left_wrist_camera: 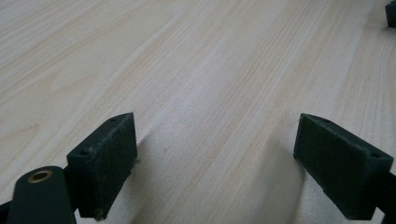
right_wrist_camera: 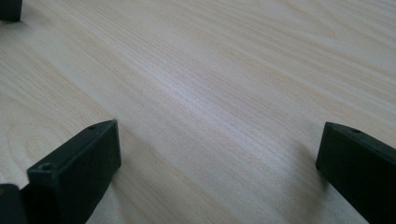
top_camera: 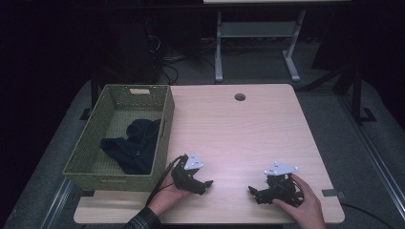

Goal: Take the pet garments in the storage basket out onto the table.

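Both grippers, left gripper [top_camera: 206, 183] and right gripper [top_camera: 251, 190], rest released on our pale wooden table [top_camera: 248, 129], jaws spread wide with nothing between them. We note the dark blue crumpled cloth [top_camera: 133, 145] lying inside the green woven rectangular basket [top_camera: 162, 138], just beside the left gripper.

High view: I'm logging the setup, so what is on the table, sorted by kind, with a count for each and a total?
Woven basket: 1
Dark cloth, lying in the basket: 1
Hand-held tools: 2, the left tool and the right tool, both open and empty, resting on the table
Total: 4
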The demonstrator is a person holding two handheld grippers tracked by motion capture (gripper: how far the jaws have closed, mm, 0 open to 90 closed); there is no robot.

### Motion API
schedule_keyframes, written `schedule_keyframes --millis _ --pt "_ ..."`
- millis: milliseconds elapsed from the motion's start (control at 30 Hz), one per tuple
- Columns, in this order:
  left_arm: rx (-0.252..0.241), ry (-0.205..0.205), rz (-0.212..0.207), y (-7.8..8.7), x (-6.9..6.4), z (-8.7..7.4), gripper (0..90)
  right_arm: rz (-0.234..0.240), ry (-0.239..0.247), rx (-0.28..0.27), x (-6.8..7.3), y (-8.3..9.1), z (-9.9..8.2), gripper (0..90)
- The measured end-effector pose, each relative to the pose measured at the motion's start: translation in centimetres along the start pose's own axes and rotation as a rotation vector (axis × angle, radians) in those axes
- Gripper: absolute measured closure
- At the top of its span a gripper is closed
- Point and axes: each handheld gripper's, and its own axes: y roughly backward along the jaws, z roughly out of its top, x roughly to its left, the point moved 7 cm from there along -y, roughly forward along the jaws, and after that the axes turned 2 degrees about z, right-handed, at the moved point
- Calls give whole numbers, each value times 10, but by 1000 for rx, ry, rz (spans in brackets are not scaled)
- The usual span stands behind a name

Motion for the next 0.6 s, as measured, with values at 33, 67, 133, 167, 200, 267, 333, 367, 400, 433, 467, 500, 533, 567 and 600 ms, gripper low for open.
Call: schedule_keyframes --millis 33,67,133,167,200,267,333,367,400,433,467,500,533,567,600 --pt "0 0 0 0 0 0 126 0 0 0 0 0 0 0" --pt "0 2 1 0 0 0 126 0 -2 1 0 0 0 0" --pt "1 5 3 0 0 0 126 0 0 0 0 0 0 0" --pt "2 7 3 0 0 1 126 0 0 0 0 0 0 0" --pt "4 8 4 0 0 1 127 0 0 0 0 0 0 0" --pt "8 11 4 0 0 1 128 0 0 0 0 0 0 0" --pt "16 18 4 0 1 2 128 0 -1 0 0 0 0 0" --pt "16 18 4 0 1 2 128 0 -1 0 0 0 0 0" --pt "18 28 4 0 1 2 129 0 -1 0 0 0 0 0" --pt "18 28 4 0 1 2 129 0 -1 0 0 0 0 0" --pt "18 39 2 1 3 2 130 0 -1 0 0 0 0 0" --pt "19 46 2 1 3 2 129 0 0 0 0 0 0 0" --pt "17 50 1 2 4 2 130 -1 4 -2 0 0 0 0" --pt "15 56 -2 2 4 2 130 -1 3 -2 0 0 0 0" --pt "14 57 -1 2 4 3 130 -1 2 -2 0 0 0 0"
